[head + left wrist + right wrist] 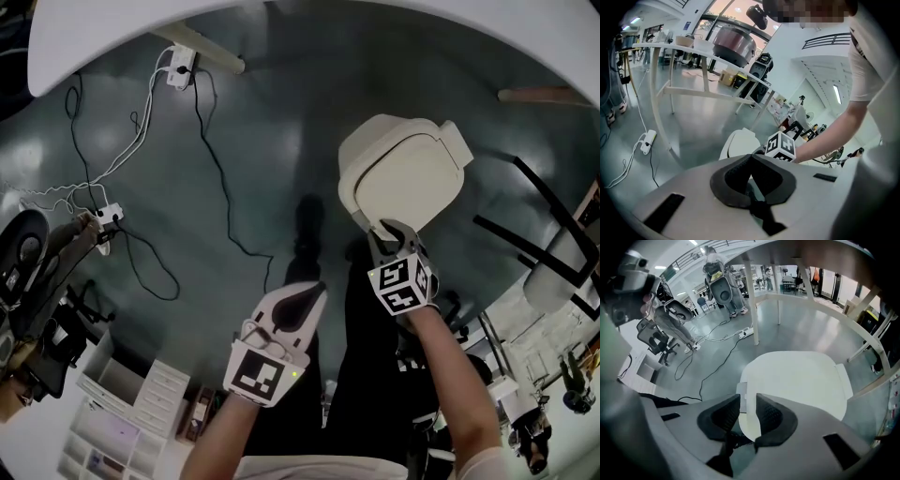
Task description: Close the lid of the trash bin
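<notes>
The cream trash bin stands on the grey floor with its lid lying flat over it. My right gripper points steeply down at the lid's near edge. In the right gripper view its jaws stand a little apart, and the lid's front rim shows through the gap; I cannot tell whether the pads touch it. My left gripper hangs lower left of the bin, apart from it, with its tips together on nothing. The left gripper view shows the bin beyond, with the right gripper's marker cube beside it.
A white table's edge curves over the top of the head view. A power strip and black cables lie on the floor to the left. A chair stands right of the bin, white drawers at lower left.
</notes>
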The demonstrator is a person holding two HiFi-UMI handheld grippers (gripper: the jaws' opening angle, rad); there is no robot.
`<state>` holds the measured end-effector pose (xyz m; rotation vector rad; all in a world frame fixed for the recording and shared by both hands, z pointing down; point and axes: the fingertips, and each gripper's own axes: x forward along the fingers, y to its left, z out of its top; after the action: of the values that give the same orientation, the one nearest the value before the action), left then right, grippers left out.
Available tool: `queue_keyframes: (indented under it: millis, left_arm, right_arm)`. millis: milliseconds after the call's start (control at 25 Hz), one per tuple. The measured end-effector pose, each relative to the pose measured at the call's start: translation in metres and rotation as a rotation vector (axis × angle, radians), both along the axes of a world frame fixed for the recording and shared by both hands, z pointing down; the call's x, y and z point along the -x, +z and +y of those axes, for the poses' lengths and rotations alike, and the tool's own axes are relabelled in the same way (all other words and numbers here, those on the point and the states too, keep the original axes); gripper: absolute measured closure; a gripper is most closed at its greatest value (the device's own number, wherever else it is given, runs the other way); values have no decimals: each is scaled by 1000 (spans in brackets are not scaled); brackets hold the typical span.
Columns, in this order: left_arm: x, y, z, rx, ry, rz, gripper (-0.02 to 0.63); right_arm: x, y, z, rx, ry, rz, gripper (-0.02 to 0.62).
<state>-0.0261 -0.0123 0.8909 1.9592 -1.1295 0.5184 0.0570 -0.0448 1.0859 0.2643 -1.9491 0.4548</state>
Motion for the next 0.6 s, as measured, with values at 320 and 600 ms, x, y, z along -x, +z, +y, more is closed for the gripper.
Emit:
queue_keyframes:
  millis: [320,600]
  left_arm:
    - [13,14,12,16,-21,-10,591]
    - [18,13,18,21,-50,-9,591]
  right_arm:
    - [7,31,5,47,39,2,448]
    - [8,28,10,68,54,10,439]
